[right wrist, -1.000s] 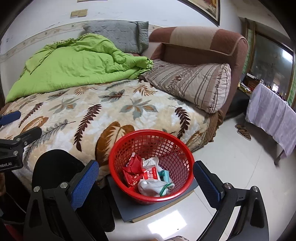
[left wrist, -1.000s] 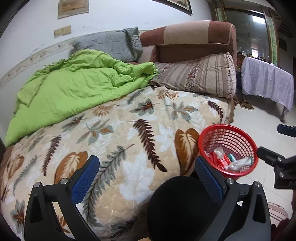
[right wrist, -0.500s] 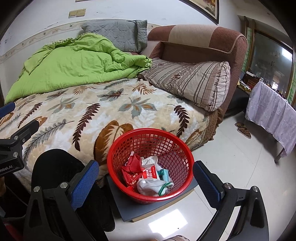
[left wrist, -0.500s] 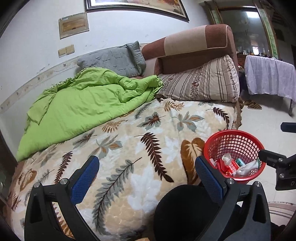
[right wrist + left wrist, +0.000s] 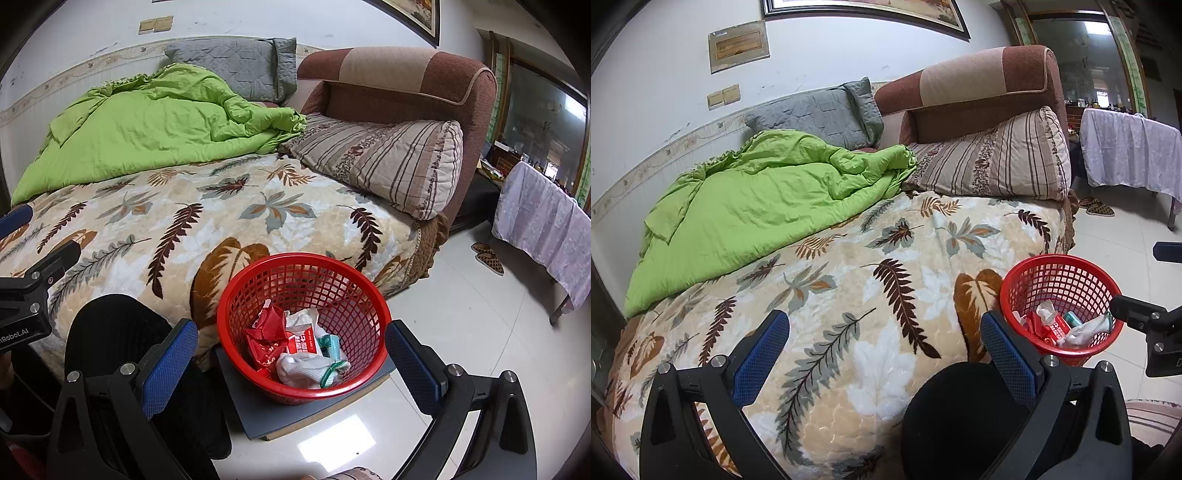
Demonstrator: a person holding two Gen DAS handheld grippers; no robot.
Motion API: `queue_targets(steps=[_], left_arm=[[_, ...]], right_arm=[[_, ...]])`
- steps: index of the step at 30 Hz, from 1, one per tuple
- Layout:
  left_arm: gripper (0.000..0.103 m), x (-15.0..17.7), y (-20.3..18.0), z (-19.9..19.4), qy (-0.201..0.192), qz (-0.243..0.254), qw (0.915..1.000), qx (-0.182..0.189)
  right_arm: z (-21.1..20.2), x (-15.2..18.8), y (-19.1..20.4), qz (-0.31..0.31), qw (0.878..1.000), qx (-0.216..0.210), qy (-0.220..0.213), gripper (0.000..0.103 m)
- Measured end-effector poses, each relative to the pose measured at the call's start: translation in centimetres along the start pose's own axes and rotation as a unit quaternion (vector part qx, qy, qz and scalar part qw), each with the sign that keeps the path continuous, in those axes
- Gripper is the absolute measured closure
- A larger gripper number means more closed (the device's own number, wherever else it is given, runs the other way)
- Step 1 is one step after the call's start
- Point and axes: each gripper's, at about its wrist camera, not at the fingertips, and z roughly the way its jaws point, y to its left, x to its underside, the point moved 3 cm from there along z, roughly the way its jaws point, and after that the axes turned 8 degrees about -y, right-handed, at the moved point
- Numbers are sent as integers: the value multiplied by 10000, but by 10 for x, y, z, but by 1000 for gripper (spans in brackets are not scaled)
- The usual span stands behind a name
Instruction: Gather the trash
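1. I'm lifting my left gripper (image 5: pixel 882 354) back from the bed; over the last second more wall and picture frame have come into the top of its view, and the leaf-print blanket (image 5: pixel 871 266) is dropping lower.
2. Its jaws are standing wide apart, holding nothing.
3. My right gripper (image 5: pixel 290 356) is barely shifting, jaws equally wide and empty, looking down on the red basket (image 5: pixel 373 314) at lower centre.
4. The basket is sitting on a grey board (image 5: pixel 310 410) just beside the bed, with red wrappers (image 5: pixel 267 334) and a white sock (image 5: pixel 306 371) lying inside.
5. I'm seeing no loose trash on the blanket or green quilt (image 5: pixel 757 206), so I'm judging the collecting about done.
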Motion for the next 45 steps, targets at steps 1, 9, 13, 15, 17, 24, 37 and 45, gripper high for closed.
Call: queue_targets(steps=[1, 9, 13, 15, 17, 24, 37, 45], left_arm=[[0, 0, 0, 0, -4, 2, 10000, -8], [0, 1, 3, 0, 6, -34, 10000, -29], [0, 1, 3, 0, -7, -37, 10000, -28], [0, 1, 4, 1, -2, -48, 10000, -40], [0, 2, 4, 1, -1, -38, 10000, -32], [0, 1, 4, 0, -1, -44, 10000, -39], [0, 1, 5, 0, -1, -45, 10000, -43], [0, 1, 4, 0, 5, -48, 10000, -42]], right_arm=[[0, 0, 0, -4, 10000, -4, 7, 1], [2, 0, 1, -1, 10000, -9, 22, 1], [1, 1, 1, 0, 10000, -13, 25, 1], [1, 0, 1, 1, 10000, -7, 23, 1], [2, 1, 1, -1, 10000, -15, 19, 1], [2, 1, 1, 1, 10000, -15, 21, 1], [2, 2, 2, 2, 10000, -27, 21, 1], [2, 2, 2, 11, 10000, -29, 23, 1]])
